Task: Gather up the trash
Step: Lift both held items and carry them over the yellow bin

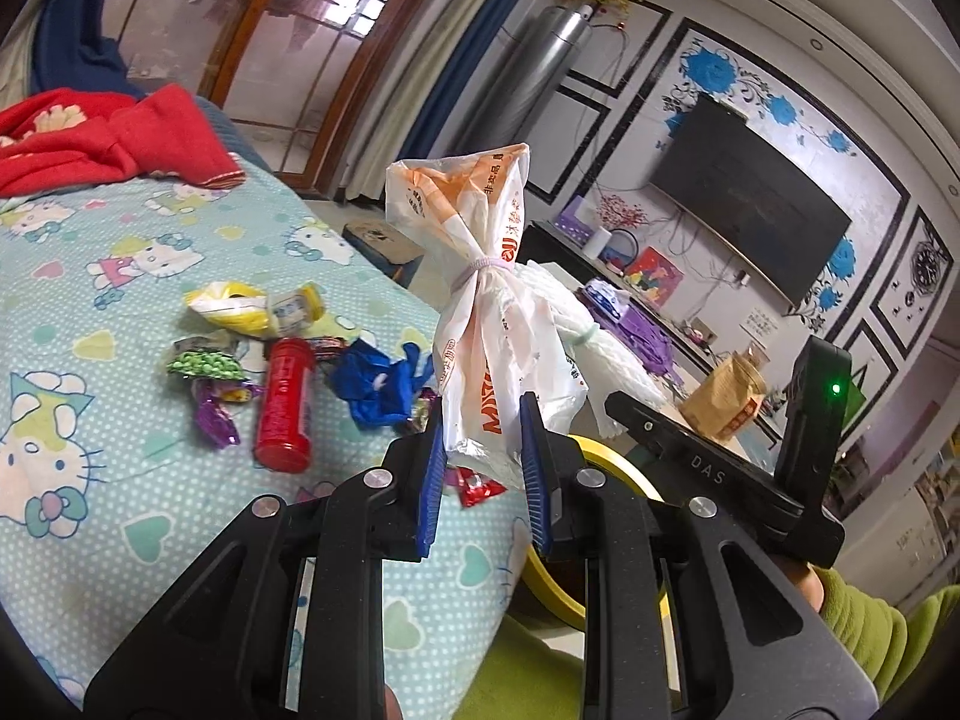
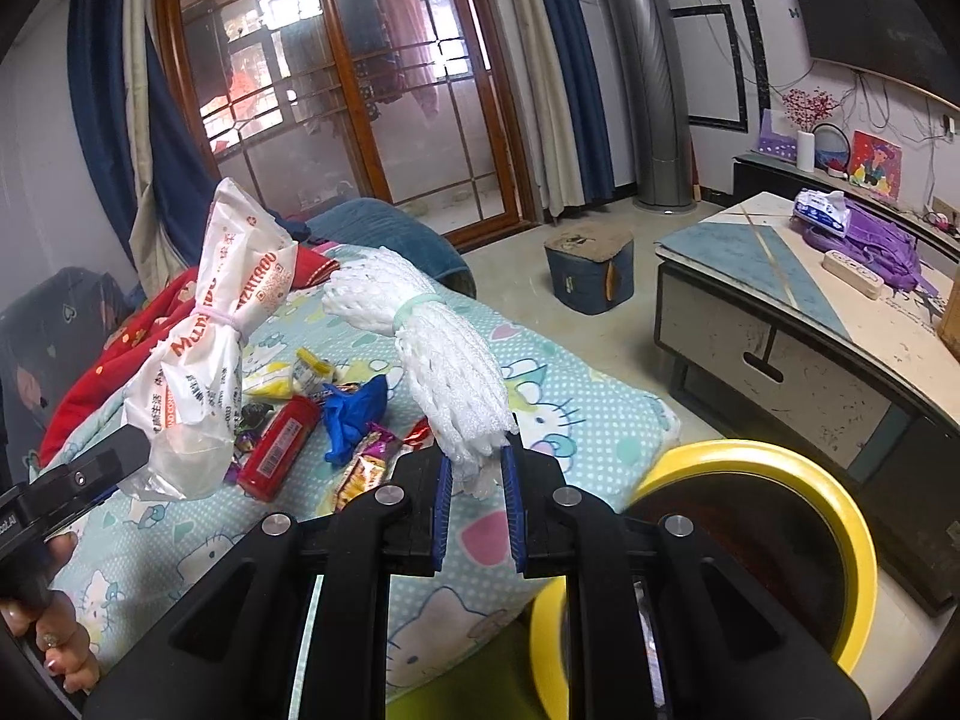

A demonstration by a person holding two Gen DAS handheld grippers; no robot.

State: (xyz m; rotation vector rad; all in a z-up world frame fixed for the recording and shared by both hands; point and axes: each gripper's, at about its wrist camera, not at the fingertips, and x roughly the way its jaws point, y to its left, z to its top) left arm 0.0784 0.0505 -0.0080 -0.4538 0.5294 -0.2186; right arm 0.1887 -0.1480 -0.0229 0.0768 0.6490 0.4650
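Now | left gripper [image 1: 483,468] clamps plastic bag [image 1: 486,324] | right gripper [image 2: 474,492] clamps foam net [image 2: 450,372] | carry both squarely over yellow bin [image 2: 840,516] before letting go

Setting: living room of a private home.

Evidence:
- wall-mounted television [image 1: 750,204] on a wall decorated with blue flower decals [image 1: 714,75];
- low TV cabinet [image 2: 840,180] below it, carrying a framed picture [image 2: 873,157] and small ornaments;
- coffee table [image 2: 798,300] with a tissue pack [image 2: 822,210] and a purple bag [image 2: 870,246];
- tall cylindrical floor-standing air conditioner [image 2: 651,78] in the corner;
- wood-framed glass sliding doors [image 2: 336,72] with blue curtains [image 2: 570,60];
- sofa or daybed covered with a cartoon-cat print sheet [image 1: 108,276], a red blanket [image 1: 90,144] bunched at its far end;
- wall clock [image 1: 927,270].
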